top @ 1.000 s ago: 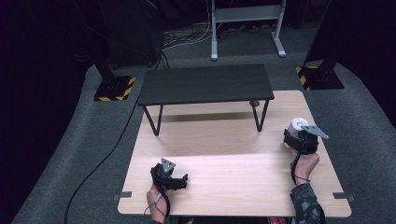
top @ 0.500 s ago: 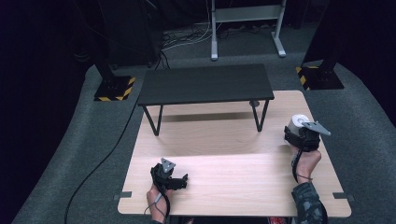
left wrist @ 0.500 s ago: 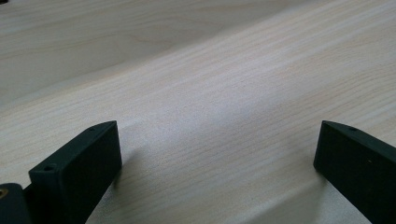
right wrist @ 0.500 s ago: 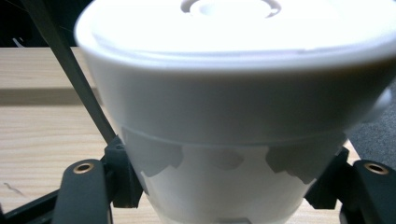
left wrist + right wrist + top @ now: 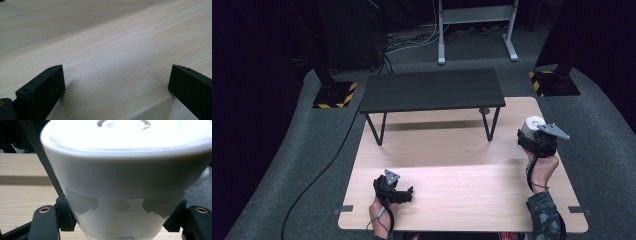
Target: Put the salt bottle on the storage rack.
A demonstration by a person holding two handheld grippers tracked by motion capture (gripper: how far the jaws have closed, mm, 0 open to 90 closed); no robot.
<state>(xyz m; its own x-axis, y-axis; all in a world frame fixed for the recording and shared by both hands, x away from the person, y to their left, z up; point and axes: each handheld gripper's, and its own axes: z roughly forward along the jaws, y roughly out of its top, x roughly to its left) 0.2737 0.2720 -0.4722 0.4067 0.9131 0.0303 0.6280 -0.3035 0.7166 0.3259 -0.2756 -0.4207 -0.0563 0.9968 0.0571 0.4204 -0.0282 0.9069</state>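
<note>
A white lidded cup [image 5: 530,123] sits between the jaws of my right gripper [image 5: 536,137] at the right edge of the wooden table [image 5: 452,150]. In the right gripper view the cup [image 5: 125,170] looms close, with the right gripper [image 5: 122,222] shut on its lower wall, one jaw pressing each side. My left gripper [image 5: 408,193] rests low over the near left part of the table. In the left gripper view the left gripper [image 5: 116,72] stands open over bare wood, with nothing between its jaws.
A small black bench-like table [image 5: 432,90] stands on the far half of the wooden table, its legs [image 5: 490,125] close to the left of the cup. Grey carpet, black stands with yellow-striped bases [image 5: 334,95] and cables lie beyond.
The right gripper has carried the white cup slightly up and away from the person. The left gripper has stayed put.
</note>
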